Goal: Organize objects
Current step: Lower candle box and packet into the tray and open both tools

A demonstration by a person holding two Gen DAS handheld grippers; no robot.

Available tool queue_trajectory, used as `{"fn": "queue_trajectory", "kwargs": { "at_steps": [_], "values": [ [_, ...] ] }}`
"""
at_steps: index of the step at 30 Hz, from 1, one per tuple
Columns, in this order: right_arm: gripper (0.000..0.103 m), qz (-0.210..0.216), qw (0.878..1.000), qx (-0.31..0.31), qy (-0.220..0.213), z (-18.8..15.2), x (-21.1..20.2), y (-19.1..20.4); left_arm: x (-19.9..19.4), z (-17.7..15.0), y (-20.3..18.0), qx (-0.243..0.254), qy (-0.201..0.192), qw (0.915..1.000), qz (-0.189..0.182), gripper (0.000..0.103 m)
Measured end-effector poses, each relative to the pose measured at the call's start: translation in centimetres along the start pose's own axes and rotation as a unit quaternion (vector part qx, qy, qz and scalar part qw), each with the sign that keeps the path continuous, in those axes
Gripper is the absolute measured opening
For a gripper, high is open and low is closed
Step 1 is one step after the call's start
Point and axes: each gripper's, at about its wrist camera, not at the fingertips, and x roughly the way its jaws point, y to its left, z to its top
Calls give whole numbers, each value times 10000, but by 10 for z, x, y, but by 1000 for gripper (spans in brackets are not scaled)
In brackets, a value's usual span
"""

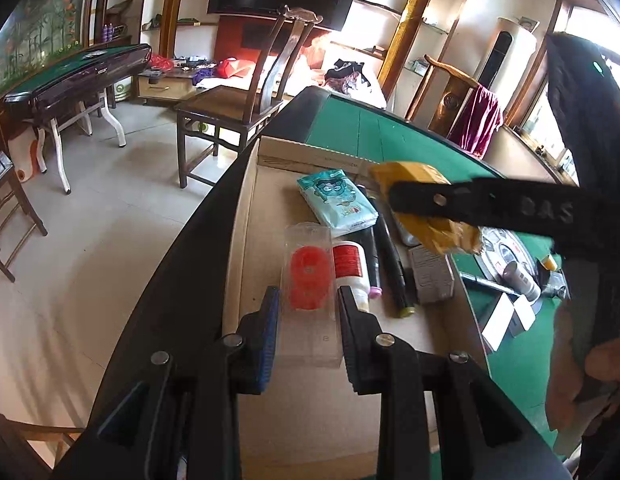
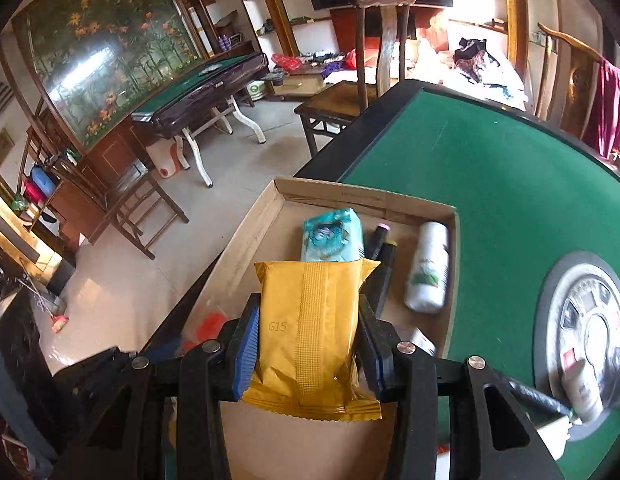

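My left gripper (image 1: 310,308) is shut on a clear plastic package with red discs (image 1: 310,280), low over the shallow cardboard tray (image 1: 246,208). In the right wrist view my right gripper (image 2: 308,316) is shut on a yellow snack packet (image 2: 310,320), above the near part of the tray (image 2: 349,194). The left wrist view shows that gripper (image 1: 401,200) from the side, with the yellow packet (image 1: 413,174) over the tray's right half. In the tray lie a teal tissue pack (image 1: 337,200), a white bottle with a red label (image 1: 349,264), black markers (image 1: 389,252) and a grey box (image 1: 429,276).
The tray sits at the left edge of a green felt table (image 2: 509,200) with a round dial (image 2: 589,320) in the middle. A tube (image 1: 521,278) and white boxes (image 1: 505,316) lie by the dial. A wooden chair (image 1: 238,108) stands beyond the table's corner. A hand (image 1: 605,364) is at the right.
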Motion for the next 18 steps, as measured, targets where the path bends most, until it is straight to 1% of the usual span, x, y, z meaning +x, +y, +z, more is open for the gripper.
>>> {"fn": "queue_trajectory", "kwargs": {
  "at_steps": [3, 10, 18],
  "values": [
    [48, 4, 9999, 37, 160, 16, 23, 5, 7, 6, 1, -6, 108, 9999, 30, 27],
    [48, -174, 9992, 41, 352, 42, 67, 11, 14, 7, 5, -43, 142, 9999, 18, 27],
    [48, -189, 9987, -24, 482, 57, 99, 20, 24, 7, 14, -176, 231, 9996, -18, 27]
  ]
}}
